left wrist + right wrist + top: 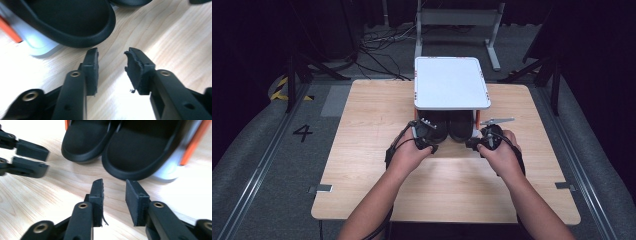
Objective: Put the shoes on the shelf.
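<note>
There are 2 black shoes (86, 141) (142, 147) under 1 white shelf (452, 82) on 1 table (362, 150). In front of the shelf are 2 hand-held grippers, left (424, 136) and right (484, 138).

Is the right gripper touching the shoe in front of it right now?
Apart. The right gripper view shows bare table between the right gripper and the nearer black shoe.
</note>
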{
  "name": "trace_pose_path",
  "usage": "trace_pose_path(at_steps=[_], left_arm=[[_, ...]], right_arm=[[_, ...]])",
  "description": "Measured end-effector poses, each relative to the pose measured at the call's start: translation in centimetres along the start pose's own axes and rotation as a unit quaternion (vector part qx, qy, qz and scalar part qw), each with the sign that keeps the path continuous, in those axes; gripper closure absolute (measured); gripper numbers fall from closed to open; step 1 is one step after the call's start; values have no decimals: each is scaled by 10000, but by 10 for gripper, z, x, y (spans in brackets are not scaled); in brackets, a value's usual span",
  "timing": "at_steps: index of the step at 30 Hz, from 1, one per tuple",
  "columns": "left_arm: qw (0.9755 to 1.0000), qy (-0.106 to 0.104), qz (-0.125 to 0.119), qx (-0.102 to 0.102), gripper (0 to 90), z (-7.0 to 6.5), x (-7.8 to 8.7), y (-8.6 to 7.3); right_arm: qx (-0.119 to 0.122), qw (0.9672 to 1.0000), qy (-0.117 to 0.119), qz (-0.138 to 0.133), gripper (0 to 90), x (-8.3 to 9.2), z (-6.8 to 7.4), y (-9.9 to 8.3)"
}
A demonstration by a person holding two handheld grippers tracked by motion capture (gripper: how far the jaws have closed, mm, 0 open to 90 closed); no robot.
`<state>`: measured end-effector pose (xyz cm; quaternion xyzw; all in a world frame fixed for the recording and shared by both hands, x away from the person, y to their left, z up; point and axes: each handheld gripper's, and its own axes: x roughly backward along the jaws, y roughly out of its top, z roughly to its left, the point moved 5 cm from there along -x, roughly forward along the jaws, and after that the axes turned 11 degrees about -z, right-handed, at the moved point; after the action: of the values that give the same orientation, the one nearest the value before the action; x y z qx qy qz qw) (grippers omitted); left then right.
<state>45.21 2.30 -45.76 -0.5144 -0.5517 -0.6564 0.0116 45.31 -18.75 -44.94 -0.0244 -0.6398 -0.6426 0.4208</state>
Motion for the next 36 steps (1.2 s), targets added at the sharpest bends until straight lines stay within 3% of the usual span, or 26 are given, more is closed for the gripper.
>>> trace_pose_path(at_steps=[3, 11, 17, 22, 25, 27, 29, 32, 34, 36], left_arm=[[9999, -20, -65, 98, 543, -2, 10, -1], [9992, -48, -401, -16, 422, -6, 42, -5], [9987, 123, -489, 3, 384, 5, 67, -17], [9985, 193, -503, -47, 353, 18, 84, -31], [9989, 279, -375, 14, 324, 30, 92, -45], [9990, 332, -297, 59, 293, 41, 95, -55], [9988, 434, -229, 41, 287, 52, 98, -63], [9985, 505, -196, 92, 285, 64, 101, -69], [9974, 619, -283, 236, 282, 80, 105, -75], [9967, 660, -352, 328, 274, 91, 104, -79]], right_arm=[[118, 9997, -107, -171, 625, 12, -3, 1], [150, 9988, 96, -449, 485, 47, -15, 0], [34, 9986, 118, -522, 420, 65, -30, -4], [239, 9982, -118, -536, 388, 76, -51, -2], [294, 9980, -76, -557, 394, 82, -62, -3], [209, 9976, -54, -653, 414, 86, -72, -5], [-66, 9981, -171, -593, 436, 91, -85, -10], [4, 9982, -301, -521, 416, 96, -104, -18], [72, 9985, -422, -347, 364, 98, -117, -26], [271, 9980, -503, -256, 343, 98, -126, -30]])
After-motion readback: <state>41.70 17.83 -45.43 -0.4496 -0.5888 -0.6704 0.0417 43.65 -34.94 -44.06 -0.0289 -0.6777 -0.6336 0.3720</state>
